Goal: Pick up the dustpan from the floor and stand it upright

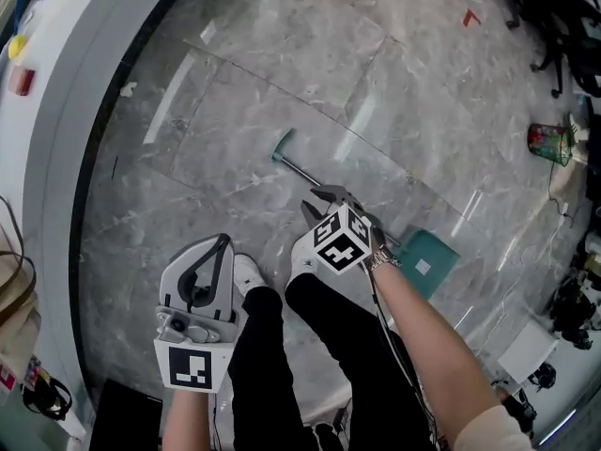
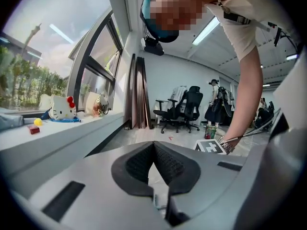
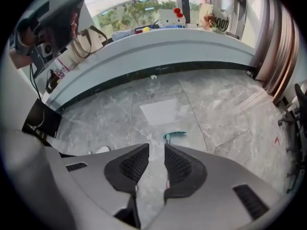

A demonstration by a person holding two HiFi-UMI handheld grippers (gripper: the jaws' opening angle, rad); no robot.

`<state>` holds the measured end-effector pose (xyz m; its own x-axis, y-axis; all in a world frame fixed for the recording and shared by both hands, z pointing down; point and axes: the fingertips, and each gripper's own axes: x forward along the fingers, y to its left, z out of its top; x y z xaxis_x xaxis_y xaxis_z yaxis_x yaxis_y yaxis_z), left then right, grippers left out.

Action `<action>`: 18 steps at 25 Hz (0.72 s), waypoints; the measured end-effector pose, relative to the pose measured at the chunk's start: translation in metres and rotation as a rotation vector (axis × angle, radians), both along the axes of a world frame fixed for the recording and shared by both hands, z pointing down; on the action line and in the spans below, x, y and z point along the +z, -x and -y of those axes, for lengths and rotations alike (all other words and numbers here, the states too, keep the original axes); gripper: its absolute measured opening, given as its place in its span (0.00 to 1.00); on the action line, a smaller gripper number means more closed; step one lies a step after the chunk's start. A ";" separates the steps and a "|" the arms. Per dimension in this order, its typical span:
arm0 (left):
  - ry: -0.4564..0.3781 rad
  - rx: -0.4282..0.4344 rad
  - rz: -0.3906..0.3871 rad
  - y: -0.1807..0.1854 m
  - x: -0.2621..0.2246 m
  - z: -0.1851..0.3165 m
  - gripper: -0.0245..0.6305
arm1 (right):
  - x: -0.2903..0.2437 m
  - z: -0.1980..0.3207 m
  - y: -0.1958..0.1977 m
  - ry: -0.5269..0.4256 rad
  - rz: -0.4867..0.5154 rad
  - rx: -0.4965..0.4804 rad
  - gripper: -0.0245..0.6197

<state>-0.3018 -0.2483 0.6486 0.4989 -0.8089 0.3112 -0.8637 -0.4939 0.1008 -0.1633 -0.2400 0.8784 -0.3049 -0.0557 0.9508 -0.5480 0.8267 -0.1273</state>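
The dustpan lies flat on the grey marble floor; its teal pan (image 1: 427, 261) is at the right, and a thin metal handle (image 1: 299, 170) runs up-left to a teal grip (image 1: 282, 145). My right gripper (image 1: 322, 198) hangs over the middle of that handle. In the right gripper view the right gripper (image 3: 156, 150) has its jaws a narrow gap apart with only floor between them. The teal grip (image 3: 173, 136) shows just beyond the right pad. My left gripper (image 1: 223, 240) is held near my left leg. The left gripper (image 2: 154, 145) has its pads touching at the tips and holds nothing.
A curved white window ledge (image 1: 56, 111) runs along the left, with a plush toy (image 2: 60, 108) on it. Office chairs (image 1: 535, 7) and a small green-and-red bin (image 1: 549, 142) stand far right. Cables and gear (image 1: 568, 308) lie at the right edge. My white shoe (image 1: 246, 272) is near the handle.
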 end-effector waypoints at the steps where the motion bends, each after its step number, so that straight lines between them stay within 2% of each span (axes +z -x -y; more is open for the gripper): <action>1: 0.001 0.010 0.009 0.001 0.022 0.001 0.05 | 0.024 0.003 0.000 0.006 -0.006 -0.008 0.18; 6: -0.007 0.038 0.020 0.002 0.121 0.009 0.05 | 0.139 0.016 0.010 0.016 -0.031 -0.023 0.20; 10: -0.014 0.052 0.015 0.007 0.181 0.013 0.05 | 0.217 0.018 0.016 0.003 -0.095 -0.070 0.21; 14: 0.013 0.042 0.020 0.018 0.222 0.012 0.05 | 0.259 0.028 0.020 -0.005 -0.116 -0.076 0.21; 18: 0.009 0.067 0.020 0.022 0.235 0.013 0.05 | 0.287 0.035 0.014 -0.003 -0.171 -0.096 0.21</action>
<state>-0.3238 -0.2614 0.8831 0.5458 -0.7709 0.3284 -0.8303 -0.5501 0.0888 -0.1775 -0.2753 1.1651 -0.1430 -0.0371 0.9890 -0.4805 0.8762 -0.0366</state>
